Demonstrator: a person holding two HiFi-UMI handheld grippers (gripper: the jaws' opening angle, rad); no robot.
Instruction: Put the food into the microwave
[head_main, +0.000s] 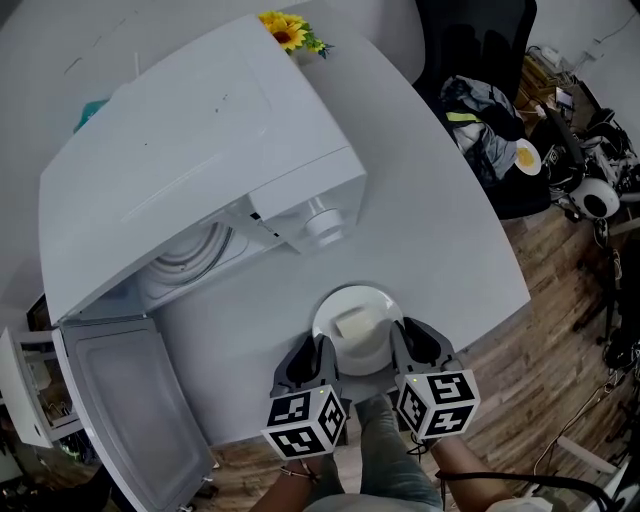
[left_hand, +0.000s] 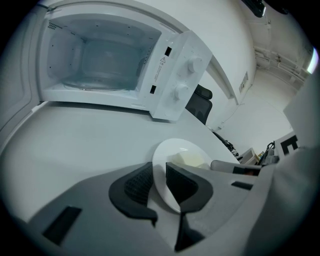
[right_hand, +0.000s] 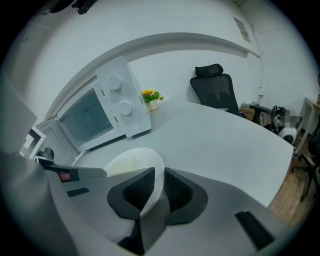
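Observation:
A white bowl (head_main: 357, 310) with a pale block of food (head_main: 352, 323) sits near the table's front edge, in front of the white microwave (head_main: 200, 150). The microwave's door (head_main: 130, 410) hangs open to the left, showing the glass turntable (head_main: 190, 255) inside. My left gripper (head_main: 326, 362) is shut on the bowl's left rim (left_hand: 161, 175). Shut on the right rim (right_hand: 155, 187) is my right gripper (head_main: 398, 350). Both hold the bowl (left_hand: 182, 152) between them, a short way from the oven's cavity (left_hand: 100, 60).
A small pot of yellow flowers (head_main: 290, 32) stands behind the microwave. A black office chair (head_main: 480, 90) with clothes on it stands off the table's right side, by a cluttered desk (head_main: 590, 180). The white table (head_main: 450, 230) ends at a curved edge on the right.

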